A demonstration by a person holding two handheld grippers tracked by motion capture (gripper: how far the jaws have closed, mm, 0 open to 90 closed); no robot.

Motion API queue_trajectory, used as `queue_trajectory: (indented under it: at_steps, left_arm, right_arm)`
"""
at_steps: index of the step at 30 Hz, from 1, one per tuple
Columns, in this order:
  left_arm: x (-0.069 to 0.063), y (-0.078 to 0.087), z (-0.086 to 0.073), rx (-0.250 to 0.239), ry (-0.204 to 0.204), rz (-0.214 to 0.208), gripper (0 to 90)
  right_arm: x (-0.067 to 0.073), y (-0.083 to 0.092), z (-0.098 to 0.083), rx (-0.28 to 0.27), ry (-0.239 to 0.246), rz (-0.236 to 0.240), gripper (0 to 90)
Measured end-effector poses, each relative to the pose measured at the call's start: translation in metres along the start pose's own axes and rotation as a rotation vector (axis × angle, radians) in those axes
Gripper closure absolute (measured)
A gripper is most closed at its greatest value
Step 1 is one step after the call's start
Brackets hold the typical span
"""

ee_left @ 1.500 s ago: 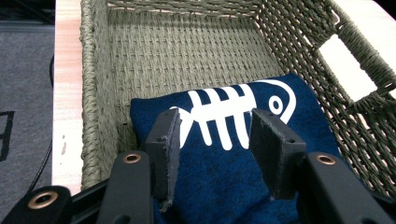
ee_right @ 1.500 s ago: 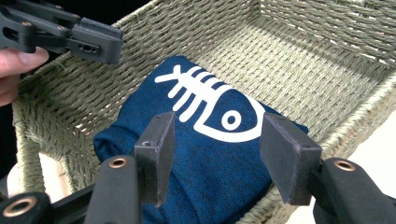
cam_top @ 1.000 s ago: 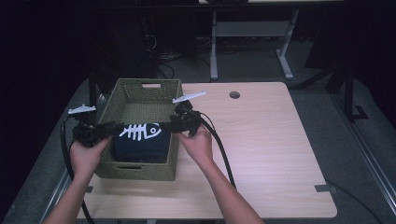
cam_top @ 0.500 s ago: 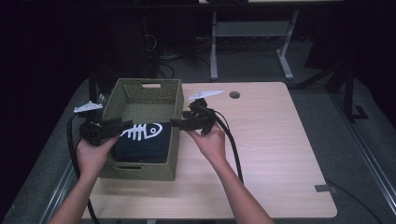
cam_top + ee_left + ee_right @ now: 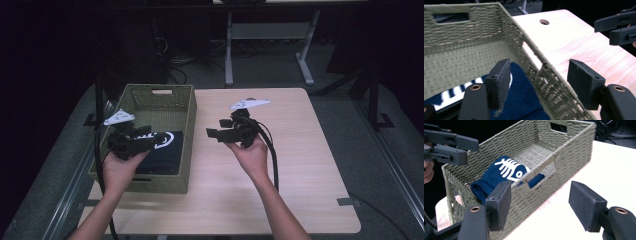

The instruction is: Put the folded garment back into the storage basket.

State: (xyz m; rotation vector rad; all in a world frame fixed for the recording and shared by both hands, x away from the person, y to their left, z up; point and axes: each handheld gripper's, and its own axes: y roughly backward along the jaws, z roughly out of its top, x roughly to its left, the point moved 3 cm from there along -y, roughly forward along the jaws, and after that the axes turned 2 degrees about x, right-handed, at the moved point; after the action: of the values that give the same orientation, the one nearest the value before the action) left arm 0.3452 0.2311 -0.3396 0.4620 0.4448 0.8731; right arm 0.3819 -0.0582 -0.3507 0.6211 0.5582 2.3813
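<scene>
At the left of the light wooden worktop [image 5: 280, 200] stands an olive-green woven rectangular basket [image 5: 165, 95] with handle slots in its end walls. Inside it, toward the near end, lies a folded navy-blue cloth with a white fish-skeleton print [image 5: 506, 171], resting on the basket floor. The left gripper [image 5: 159, 140] hovers over the basket's near part, above the cloth; its fingers [image 5: 499, 82] have just been opening and stand apart, holding nothing, with the basket's side wall between them in the left gripper view. To the right of the basket, over bare worktop, the right gripper [image 5: 212, 134] points toward it; its fingers [image 5: 585, 205] have also just been opening and are empty.
</scene>
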Motion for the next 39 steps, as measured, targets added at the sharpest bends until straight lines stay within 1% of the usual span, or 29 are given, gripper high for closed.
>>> queue_trajectory:
  at_steps: [2,3,4,5,6,8,9,12,13,15,16,17,19,21,23,25,26,27,30,32,33,34,35,36,37,39]
  left_arm:
    - [-0.007,-0.006,0.000,0.001,-0.007,-0.008,34.0]
    - [-0.010,-0.008,0.000,0.002,-0.006,-0.013,34.0]
    - [-0.013,-0.010,0.001,0.001,-0.003,-0.023,34.0]
    - [-0.018,-0.012,0.001,-0.005,0.000,-0.036,33.4]
    - [-0.021,-0.013,0.001,-0.009,-0.001,-0.040,32.9]
    - [-0.031,-0.016,0.002,-0.021,-0.010,-0.059,32.3]
    - [-0.035,-0.018,0.003,-0.017,-0.019,-0.064,32.2]
    - [-0.049,-0.025,0.003,-0.010,-0.045,-0.069,30.8]
    - [-0.053,-0.027,0.003,-0.010,-0.045,-0.076,30.7]
    - [-0.061,-0.032,0.002,-0.008,-0.061,-0.072,30.6]
    - [-0.066,-0.035,0.001,-0.007,-0.060,-0.077,30.6]
    - [-0.069,-0.037,0.001,-0.009,-0.054,-0.083,30.6]
    - [-0.079,-0.044,0.000,0.001,-0.069,-0.080,30.5]
    - [-0.087,-0.049,0.000,0.002,-0.082,-0.080,30.2]
    - [-0.098,-0.054,-0.001,0.009,-0.094,-0.089,29.4]
    - [-0.106,-0.058,-0.001,0.009,-0.110,-0.090,28.9]
    - [-0.113,-0.061,-0.002,0.009,-0.109,-0.102,28.2]
    - [-0.117,-0.063,-0.003,0.011,-0.113,-0.109,27.9]
    - [-0.134,-0.070,-0.007,0.013,-0.137,-0.125,27.2]
    - [-0.144,-0.074,-0.010,0.010,-0.144,-0.137,26.7]
    - [-0.147,-0.075,-0.011,0.010,-0.147,-0.143,26.4]
    - [-0.151,-0.076,-0.013,0.005,-0.153,-0.148,26.3]
    - [-0.157,-0.078,-0.016,0.005,-0.161,-0.152,26.3]
    - [-0.161,-0.079,-0.019,0.006,-0.166,-0.160,26.2]
    - [-0.164,-0.080,-0.020,0.008,-0.170,-0.163,26.1]
    - [-0.170,-0.082,-0.025,0.007,-0.171,-0.172,25.8]
  right_arm:
    - [-0.004,0.006,-0.003,-0.003,-0.005,-0.003,33.8]
    - [-0.008,0.013,-0.007,-0.010,-0.011,-0.009,33.8]
    - [-0.008,0.013,-0.007,-0.010,-0.011,-0.009,33.5]
    - [-0.011,0.017,-0.009,-0.013,-0.012,-0.011,33.5]
    - [-0.014,0.022,-0.011,-0.018,-0.015,-0.018,33.4]
    - [-0.019,0.031,-0.015,-0.029,-0.011,-0.028,33.3]
    - [-0.021,0.035,-0.018,-0.033,-0.020,-0.033,33.2]
    - [-0.030,0.047,-0.025,-0.040,-0.028,-0.045,32.5]
    - [-0.032,0.051,-0.027,-0.038,-0.032,-0.050,32.2]
    - [-0.036,0.058,-0.032,-0.045,-0.035,-0.058,31.9]
    - [-0.038,0.060,-0.034,-0.045,-0.033,-0.062,31.7]
    - [-0.040,0.065,-0.037,-0.040,-0.043,-0.067,31.5]
    - [-0.045,0.071,-0.041,-0.048,-0.043,-0.077,31.0]
    - [-0.049,0.076,-0.045,-0.040,-0.049,-0.081,29.7]
    - [-0.053,0.083,-0.049,-0.042,-0.045,-0.098,29.3]
    - [-0.056,0.089,-0.054,-0.044,-0.051,-0.107,28.2]
    - [-0.058,0.092,-0.057,-0.046,-0.055,-0.111,28.0]
    - [-0.061,0.096,-0.060,-0.044,-0.057,-0.117,27.7]
    - [-0.068,0.104,-0.071,-0.037,-0.078,-0.135,26.7]
    - [-0.072,0.110,-0.078,-0.036,-0.083,-0.147,26.7]
    - [-0.074,0.113,-0.082,-0.035,-0.087,-0.151,26.7]
    - [-0.077,0.118,-0.089,-0.036,-0.096,-0.166,26.6]
    - [-0.077,0.118,-0.089,-0.036,-0.096,-0.166,26.6]
    - [-0.079,0.122,-0.093,-0.036,-0.097,-0.172,26.7]
    - [-0.081,0.126,-0.098,-0.037,-0.099,-0.184,26.6]
    - [-0.084,0.130,-0.104,-0.034,-0.108,-0.191,26.5]
